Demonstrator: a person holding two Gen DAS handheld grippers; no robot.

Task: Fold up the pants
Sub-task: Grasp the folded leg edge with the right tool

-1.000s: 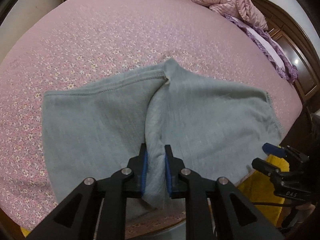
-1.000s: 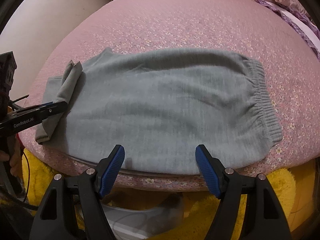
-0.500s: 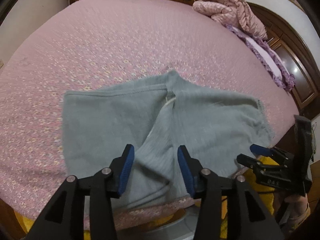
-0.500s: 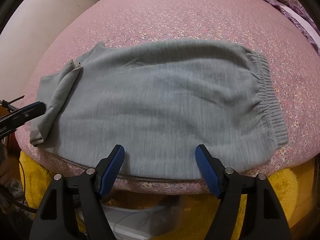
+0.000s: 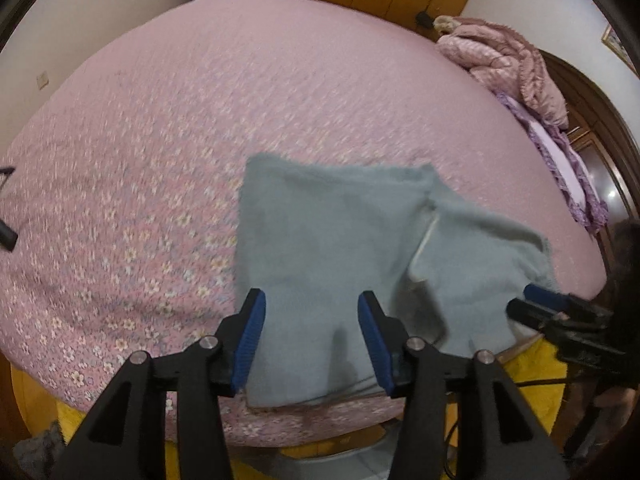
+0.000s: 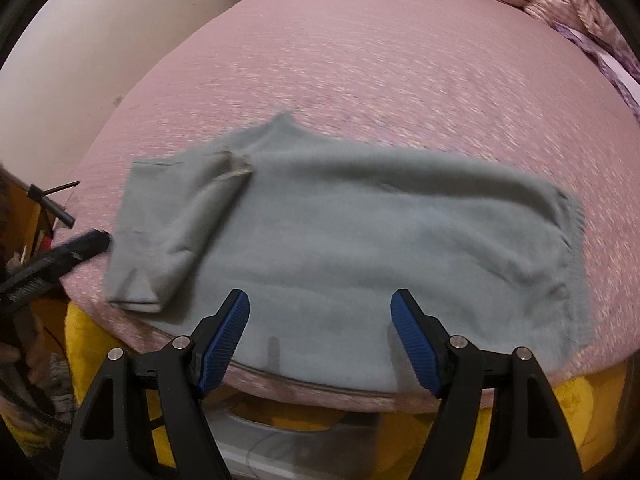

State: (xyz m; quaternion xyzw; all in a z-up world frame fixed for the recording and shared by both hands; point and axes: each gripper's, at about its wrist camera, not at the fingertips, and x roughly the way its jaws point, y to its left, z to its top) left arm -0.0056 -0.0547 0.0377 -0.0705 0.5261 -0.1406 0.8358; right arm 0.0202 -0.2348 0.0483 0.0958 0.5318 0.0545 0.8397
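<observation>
A wide bed with a pink flowered bedspread [image 6: 360, 60] fills both views, and it serves as the landmark for everything else. The grey pants [image 6: 360, 248] are laid flat across the bedspread at its near edge, with the ribbed waistband [image 6: 568, 248] toward one end and a folded-over flap [image 6: 188, 240] of leg fabric lying on the other end. A crumpled pink quilt [image 5: 508, 64] is seen at the far corner of the bed, well apart from the pants. The left gripper [image 5: 312, 332] is held with its jaws wide apart above the leg end, nothing being clamped; the right gripper [image 6: 320, 336] is likewise spread wide and empty over the near hem. Both views are blurred, so fine seams cannot be read. A risk is judged from here: the pants overhang the bed edge slightly, so a pull toward the edge could drag them off, and the loose flap could unroll if one layer alone is pinched.
</observation>
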